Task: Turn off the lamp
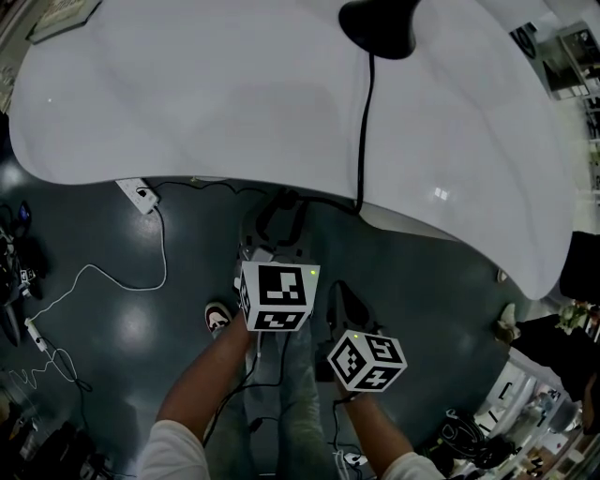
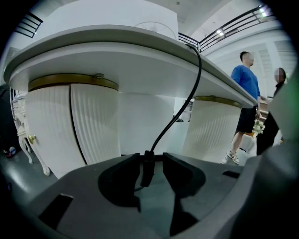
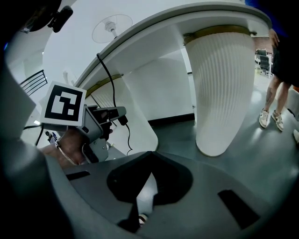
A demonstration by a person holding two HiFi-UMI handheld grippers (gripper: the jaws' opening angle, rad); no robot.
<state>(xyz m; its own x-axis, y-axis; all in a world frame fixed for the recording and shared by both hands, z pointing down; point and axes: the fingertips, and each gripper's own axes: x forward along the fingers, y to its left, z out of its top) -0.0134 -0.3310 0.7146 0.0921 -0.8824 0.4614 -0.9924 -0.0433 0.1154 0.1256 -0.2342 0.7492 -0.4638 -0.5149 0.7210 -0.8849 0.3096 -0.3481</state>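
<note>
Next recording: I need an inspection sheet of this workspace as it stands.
Surface: white table, curved edge.
Job's things: black lamp base on the table; inline switch hanging below the tabletop.
Clutter: power strip on the floor.
Grippers: left gripper open, switch between its jaws; right gripper shut, empty.
Cables: lamp cord runs over the table edge down to the switch; white cable on the floor.
Surroundings: dark floor; two people standing beyond the table.
</note>
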